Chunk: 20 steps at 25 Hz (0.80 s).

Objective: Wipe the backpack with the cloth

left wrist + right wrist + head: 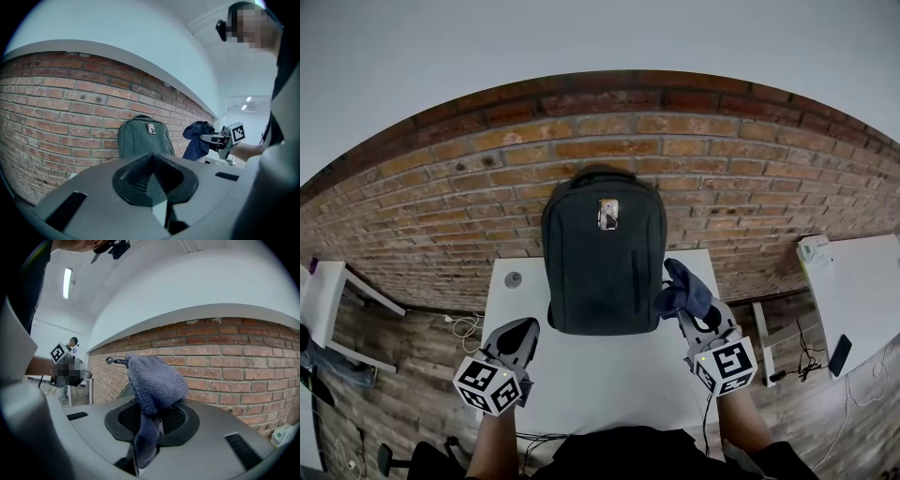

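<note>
A dark grey backpack [604,251] stands upright on the white table [609,375], leaning against the brick wall; in the left gripper view the backpack [143,137] is straight ahead. My right gripper [691,309] is shut on a blue cloth [684,291], just right of the backpack's lower right side. The cloth [152,390] bulges up between the jaws in the right gripper view and also shows as the cloth [199,138] in the left gripper view. My left gripper [514,337] hovers over the table at the backpack's lower left, shut with nothing in it.
A small round grey object [514,279] lies on the table left of the backpack. A second white table [853,300] with a phone [840,354] stands at the right. A white stand [328,291] is at the left. Cables [467,328] lie on the floor.
</note>
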Available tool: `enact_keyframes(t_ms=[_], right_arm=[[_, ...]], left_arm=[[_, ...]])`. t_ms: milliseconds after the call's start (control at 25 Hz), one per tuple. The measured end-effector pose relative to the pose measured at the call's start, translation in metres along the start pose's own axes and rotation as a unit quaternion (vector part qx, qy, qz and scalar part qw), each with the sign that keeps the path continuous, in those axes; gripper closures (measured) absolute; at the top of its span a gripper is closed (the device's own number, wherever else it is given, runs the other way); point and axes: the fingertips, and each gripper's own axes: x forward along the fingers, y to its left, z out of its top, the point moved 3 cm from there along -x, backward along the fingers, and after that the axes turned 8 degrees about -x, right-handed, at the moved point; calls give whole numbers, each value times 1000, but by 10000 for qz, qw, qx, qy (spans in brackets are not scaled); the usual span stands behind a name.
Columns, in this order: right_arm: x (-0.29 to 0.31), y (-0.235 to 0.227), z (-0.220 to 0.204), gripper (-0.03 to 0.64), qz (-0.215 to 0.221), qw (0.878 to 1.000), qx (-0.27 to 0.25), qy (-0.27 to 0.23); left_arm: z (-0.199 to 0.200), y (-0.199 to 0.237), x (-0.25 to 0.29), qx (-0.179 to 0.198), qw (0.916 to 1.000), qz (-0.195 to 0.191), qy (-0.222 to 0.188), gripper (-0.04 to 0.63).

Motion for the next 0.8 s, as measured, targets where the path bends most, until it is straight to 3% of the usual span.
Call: enact_keyframes(t_ms=[360, 680, 800], right_arm=[[65, -37, 35, 552, -29, 9896, -1369, 433], [131, -75, 57, 552, 270, 9684, -2238, 1067], [153, -84, 60, 552, 351, 9639, -2323, 1254]], left_arm=[[-2, 36, -14, -140, 9999, 31, -17, 600], [-6, 70, -31, -285, 9993, 229, 4, 601], [-7, 80, -31, -342, 9991, 261, -3, 600]])
